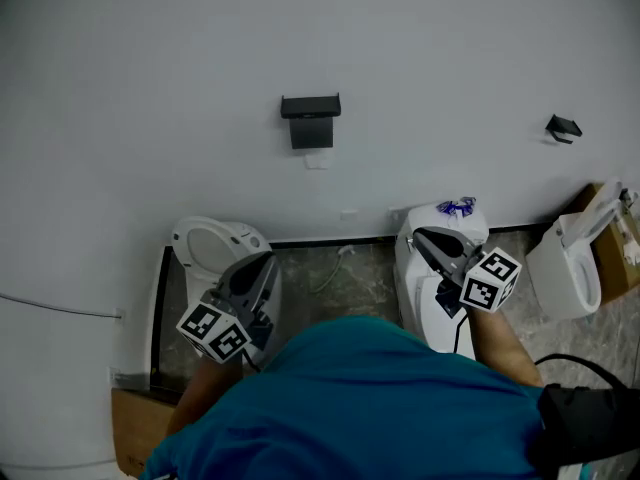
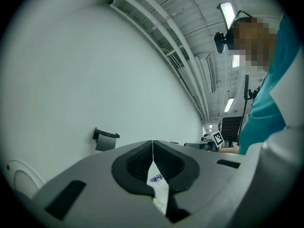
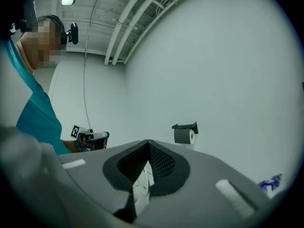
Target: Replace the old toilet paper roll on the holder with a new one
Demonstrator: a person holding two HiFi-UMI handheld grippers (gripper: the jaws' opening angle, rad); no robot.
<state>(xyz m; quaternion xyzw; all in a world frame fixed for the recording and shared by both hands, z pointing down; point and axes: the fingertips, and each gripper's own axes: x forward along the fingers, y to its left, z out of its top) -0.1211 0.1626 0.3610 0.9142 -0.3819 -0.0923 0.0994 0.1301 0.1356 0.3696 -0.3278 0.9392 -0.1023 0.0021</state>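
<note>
The left gripper [image 1: 267, 259] and the right gripper [image 1: 419, 234] are both clenched with nothing between the pads. They point level toward the far wall [image 1: 150, 88]. The holder [image 1: 310, 119] is mounted on that wall, well apart from both grippers and between them. The old roll [image 3: 185, 136] hangs in it, tucked under the holder's black cover.

The likeliest slip is going in with the jaws together. Clenched pads would only knock the roll or the cover, so one gripper has to be released before contact. The cover sits close over the roll, so a high approach would probably strike the cover rather than the paper. A hard squeeze could also crush the roll out of shape. If the roll slides off unsupported, it could drop to the floor [image 1: 340, 268] or into the toilet [image 1: 215, 243] below and left of the holder.

A white item with blue print [image 1: 457, 207] lies to the right, just beyond the right gripper. It may be the fresh paper, but I cannot tell.

That blue print is too small to read. The only other marks are the black-and-white squares on the marker cubes [image 1: 491, 279], which carry no words.
</note>
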